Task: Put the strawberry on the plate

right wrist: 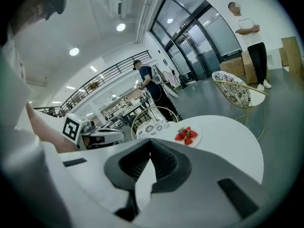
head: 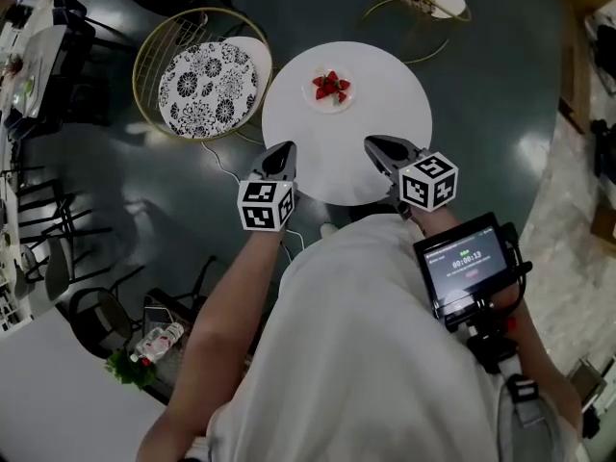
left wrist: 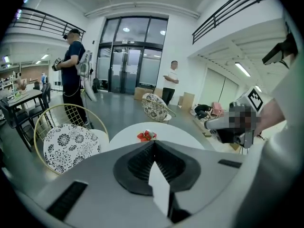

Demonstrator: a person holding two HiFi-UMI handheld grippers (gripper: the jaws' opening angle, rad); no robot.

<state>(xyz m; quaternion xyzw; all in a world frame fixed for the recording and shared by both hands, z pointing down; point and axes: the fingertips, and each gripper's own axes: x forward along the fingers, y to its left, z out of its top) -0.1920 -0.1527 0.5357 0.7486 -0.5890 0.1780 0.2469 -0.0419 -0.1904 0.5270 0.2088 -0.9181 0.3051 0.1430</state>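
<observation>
Since the strawberries (head: 330, 86) lie on the plate (head: 312, 96) near the far edge of the tabletop (head: 371, 114), the left hand-held gripper (head: 287, 148) and right hand-held gripper (head: 371, 144), jaws together and empty, are best held clear at the near edge.

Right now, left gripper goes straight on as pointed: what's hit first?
Probably the white table, at or just short of the strawberries on the plate, which sit right beyond the left gripper's closed tips; depth unclear.
</observation>
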